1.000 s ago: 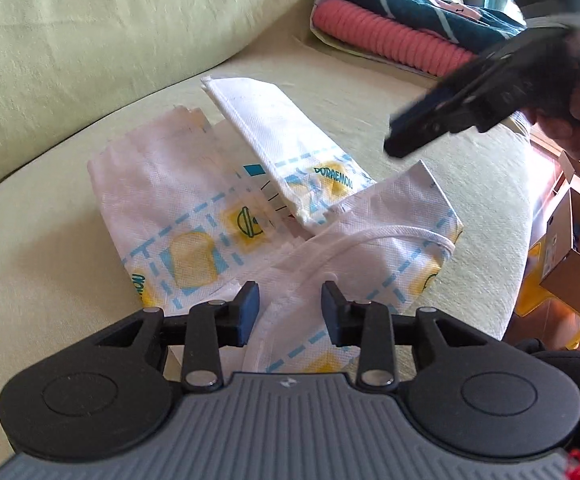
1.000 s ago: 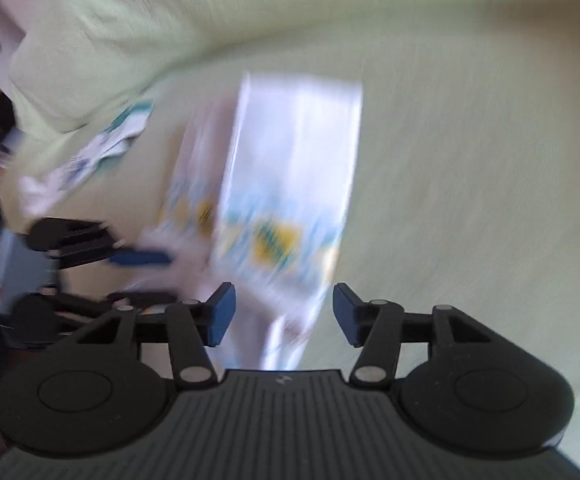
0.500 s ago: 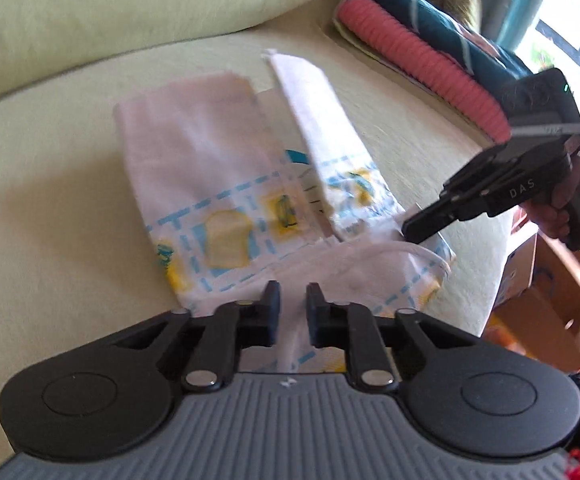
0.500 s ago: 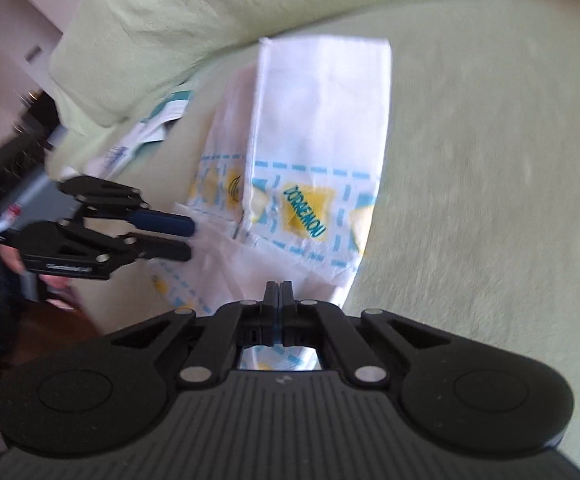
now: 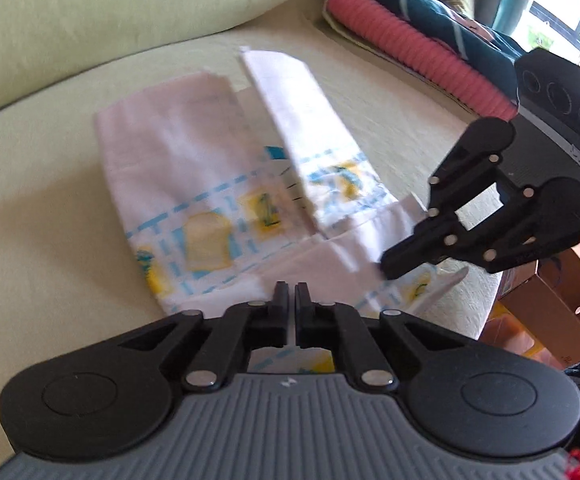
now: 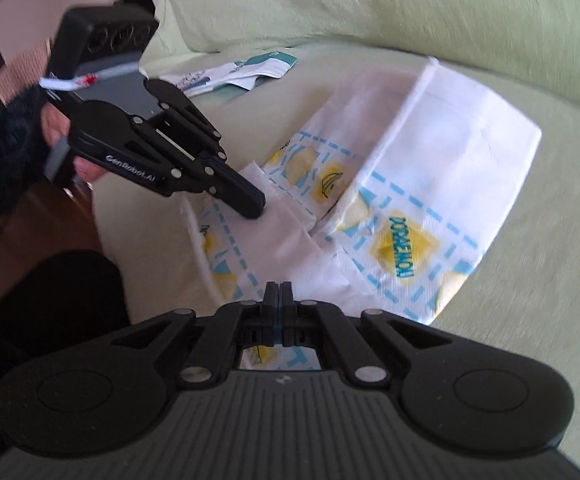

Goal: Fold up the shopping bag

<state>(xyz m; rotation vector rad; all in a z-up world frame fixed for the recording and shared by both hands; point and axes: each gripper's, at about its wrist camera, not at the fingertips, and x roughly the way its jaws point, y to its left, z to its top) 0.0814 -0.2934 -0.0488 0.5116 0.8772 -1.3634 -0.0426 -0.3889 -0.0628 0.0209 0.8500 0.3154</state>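
Observation:
A white shopping bag (image 5: 194,168) with blue dashed lines and yellow pictures lies partly folded on the pale green sofa seat (image 5: 42,208). One long side panel is folded over its middle. My left gripper (image 5: 292,294) is shut on the white flap at the bag's near edge. In the right wrist view, the left gripper (image 6: 252,206) shows its tip pressed into that same flap. My right gripper (image 6: 278,292) is shut on the near edge of the bag (image 6: 450,152), further along. Seen from the left wrist, the right gripper (image 5: 388,266) meets the flap's raised corner.
The green back cushion (image 5: 90,12) runs behind the bag. Folded pink and teal cloths (image 5: 422,52) are stacked at the far end of the seat. A cardboard box (image 5: 550,300) stands below the seat's edge. Another teal and white bag (image 6: 242,72) lies near the cushion.
Both grippers have gone from open to shut on the bag's near flap. The right gripper came down from above the bag to its near edge.

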